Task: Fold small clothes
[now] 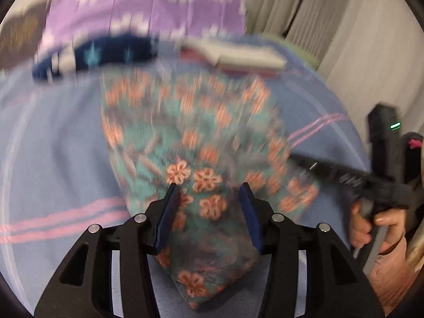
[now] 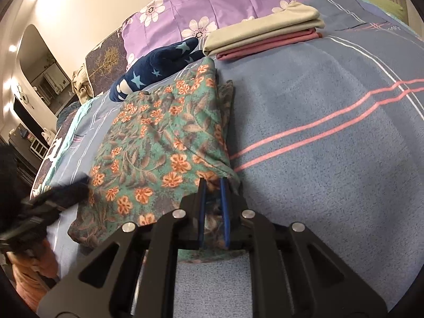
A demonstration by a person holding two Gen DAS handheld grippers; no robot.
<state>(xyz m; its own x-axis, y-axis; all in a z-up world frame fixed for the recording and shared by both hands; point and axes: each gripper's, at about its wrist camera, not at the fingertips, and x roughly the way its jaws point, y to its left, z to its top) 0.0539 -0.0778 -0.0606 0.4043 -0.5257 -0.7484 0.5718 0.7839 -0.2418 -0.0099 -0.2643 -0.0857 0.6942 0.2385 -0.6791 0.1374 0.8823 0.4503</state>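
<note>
Right now the right gripper point(image 2: 212, 182) has its blue pads nearly together, pinched on the near right corner of the floral cloth point(image 2: 164, 143), with a bit of fabric showing between them. That cloth lies folded on the blue striped bedspread point(image 2: 331, 137), its right edge running away from the gripper toward the far end of the bed.

At the cloth's near left corner sits the left gripper point(image 1: 209, 185), its jaws standing apart with cloth beneath and between them; the pads do not press on it. Its own view is badly blurred. A hand point(image 1: 371, 228) shows at the right of that view, wrapped around the right gripper's handle.

Beyond the cloth lies a navy garment point(image 2: 159, 69) with pale stars, touching its far edge. Beside that, to the right, a folded stack point(image 2: 265, 34), beige over pink. Behind both leans a purple flowered pillow point(image 2: 212, 8).
</note>
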